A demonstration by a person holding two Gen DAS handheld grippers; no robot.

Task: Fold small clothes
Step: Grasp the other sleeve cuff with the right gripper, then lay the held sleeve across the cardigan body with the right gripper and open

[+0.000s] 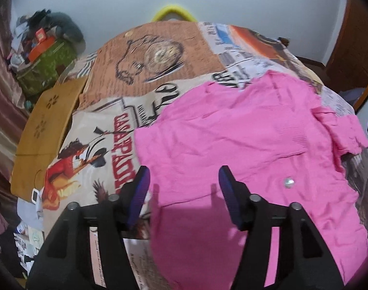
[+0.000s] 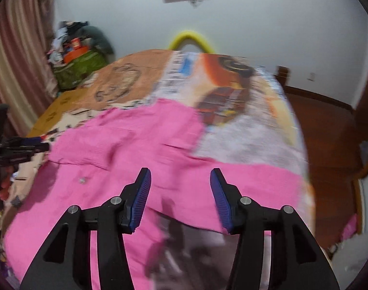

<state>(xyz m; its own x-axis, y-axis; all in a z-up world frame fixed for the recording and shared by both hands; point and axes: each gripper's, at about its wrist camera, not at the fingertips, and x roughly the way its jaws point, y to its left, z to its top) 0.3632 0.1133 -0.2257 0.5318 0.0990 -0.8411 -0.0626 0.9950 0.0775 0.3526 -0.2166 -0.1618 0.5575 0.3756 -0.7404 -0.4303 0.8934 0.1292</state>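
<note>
A pink garment (image 1: 232, 140) with a silver snap button (image 1: 288, 182) lies spread on a bed covered by a printed sheet (image 1: 145, 55). My left gripper (image 1: 184, 181) is open and empty, hovering over the garment's near left edge. In the right wrist view the same pink garment (image 2: 140, 145) lies across the bed, blurred. My right gripper (image 2: 180, 183) is open and empty above the garment's near right part. The left gripper (image 2: 26, 145) shows at the left edge of the right wrist view.
A brown cardboard sheet (image 1: 46, 130) lies at the bed's left side. A green box piled with clutter (image 1: 46, 62) stands by the curtain. A yellow curved object (image 1: 173, 12) is behind the bed. Wooden floor (image 2: 329, 145) lies to the right.
</note>
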